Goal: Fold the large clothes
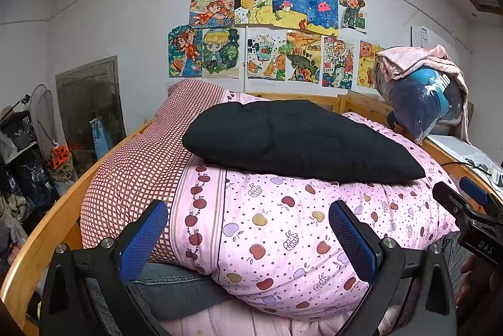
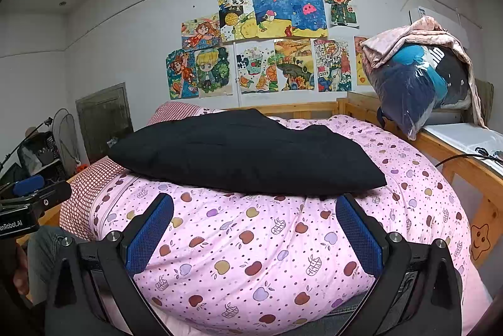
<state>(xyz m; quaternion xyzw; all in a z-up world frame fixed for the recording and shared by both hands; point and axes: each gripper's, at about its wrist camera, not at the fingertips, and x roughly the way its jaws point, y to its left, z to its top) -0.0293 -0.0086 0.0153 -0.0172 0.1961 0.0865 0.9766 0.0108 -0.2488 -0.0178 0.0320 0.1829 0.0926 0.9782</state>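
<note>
Both grippers (image 1: 248,237) (image 2: 254,234) gape; only right view shows star sticker (image 2: 480,237)

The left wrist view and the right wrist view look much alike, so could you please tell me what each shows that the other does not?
Only the left wrist view shows the right gripper at its right edge and a blue bag by the dark door.

Only the right wrist view shows the left gripper at its left edge and a star face on the bed frame.

Both show the folded black garment lying on the pink apple-print quilt, the wall drawings, and open, empty jaws.
</note>
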